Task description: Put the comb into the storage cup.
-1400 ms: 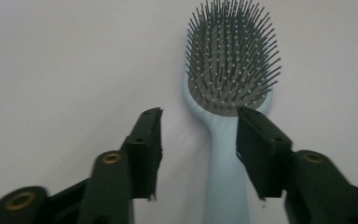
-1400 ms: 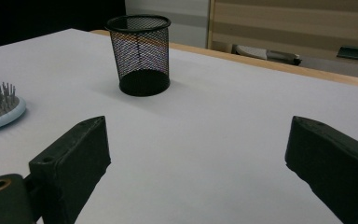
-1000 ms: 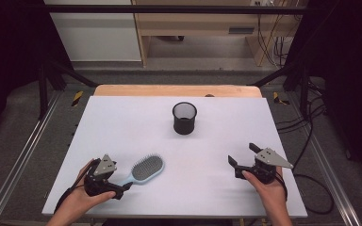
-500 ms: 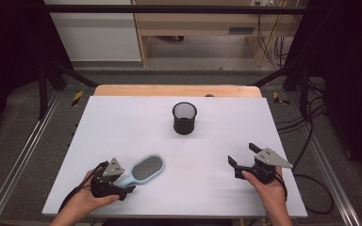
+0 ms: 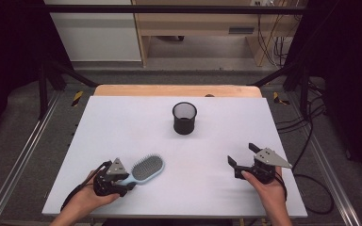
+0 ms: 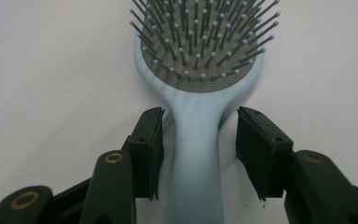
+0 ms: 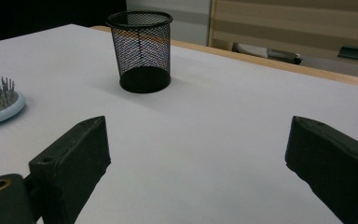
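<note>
**Left jaws closing around the brush handle**

On the white table point(image 5: 122, 117), the pale-blue hairbrush point(image 5: 146, 169) lies near the front-left, handle pointing back into the left gripper point(image 6: 199, 149) — jaws half-shut, just been closing, straddling the handle, pads not yet touching. The right gripper point(image 5: 240, 157) rests well apart, wide open and empty.

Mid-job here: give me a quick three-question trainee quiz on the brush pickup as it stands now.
1. True or false: the left tongs already pinch the hairbrush handle.
2. The right tongs are: A open over bare table, B shut on the mesh cup, C holding the brush.
3. Which way do the brush bristles point?

Key: 1 false; its jaws have just been closing, handle between them with gaps on both sides. 2 A. 3 Up.
</note>
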Available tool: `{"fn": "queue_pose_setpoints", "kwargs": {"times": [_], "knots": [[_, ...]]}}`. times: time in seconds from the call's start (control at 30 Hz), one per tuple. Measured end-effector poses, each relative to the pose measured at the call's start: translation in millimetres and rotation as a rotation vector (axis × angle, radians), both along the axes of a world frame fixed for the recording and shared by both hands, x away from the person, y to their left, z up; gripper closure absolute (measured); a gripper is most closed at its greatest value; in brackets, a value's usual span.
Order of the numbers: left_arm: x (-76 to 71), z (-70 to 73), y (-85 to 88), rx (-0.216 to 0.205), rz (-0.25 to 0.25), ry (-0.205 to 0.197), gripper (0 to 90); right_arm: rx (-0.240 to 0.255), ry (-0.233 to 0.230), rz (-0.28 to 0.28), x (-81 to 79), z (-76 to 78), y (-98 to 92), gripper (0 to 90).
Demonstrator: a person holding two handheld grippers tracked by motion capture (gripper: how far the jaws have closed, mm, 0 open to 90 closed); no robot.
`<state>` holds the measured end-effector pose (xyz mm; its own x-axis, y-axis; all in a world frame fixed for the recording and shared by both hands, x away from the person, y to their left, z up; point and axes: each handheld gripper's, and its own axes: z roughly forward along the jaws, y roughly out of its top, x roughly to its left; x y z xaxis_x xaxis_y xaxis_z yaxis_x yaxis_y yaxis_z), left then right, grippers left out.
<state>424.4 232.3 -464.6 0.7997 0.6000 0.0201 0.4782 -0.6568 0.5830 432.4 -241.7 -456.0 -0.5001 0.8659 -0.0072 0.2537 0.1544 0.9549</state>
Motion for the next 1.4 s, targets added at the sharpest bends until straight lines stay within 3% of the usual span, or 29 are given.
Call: {"fn": "queue_pose_setpoints", "kwargs": {"times": [0.17, 0.47, 0.8, 0.87, 1.07, 1.23, 1.4], "knots": [[0.0, 1.5, -4.1, 0.024, -0.009, 0.003, 58.6, 0.000, 0.000, 0.000, -0.3, 0.2, 0.2, 6.5], [-5.0, -0.1, -4.9, 0.009, 0.002, -0.011, 68.7, -0.001, 0.000, 0.001, -0.2, 0.1, 0.4, 6.5], [-8.5, 0.9, -6.9, 0.015, 0.004, -0.054, 69.2, 0.000, -0.002, 0.000, -0.2, 0.3, -0.1, 6.5], [-6.7, 2.9, -7.1, 0.006, 0.002, -0.069, 69.2, 0.000, -0.002, 0.002, -0.3, 0.4, 0.0, 6.5], [4.0, 15.8, -14.1, -0.055, 0.013, -0.164, 69.3, 0.008, -0.001, 0.003, -0.8, 0.7, 0.3, 6.5], [18.5, 24.8, -26.1, -0.104, 0.030, -0.212, 69.3, 0.009, -0.003, 0.002, -1.2, 0.9, 0.6, 6.5], [28.0, 28.4, -37.4, -0.163, 0.011, -0.253, 69.3, 0.025, -0.004, 0.001, -2.5, 2.1, 0.3, 7.0]]}}
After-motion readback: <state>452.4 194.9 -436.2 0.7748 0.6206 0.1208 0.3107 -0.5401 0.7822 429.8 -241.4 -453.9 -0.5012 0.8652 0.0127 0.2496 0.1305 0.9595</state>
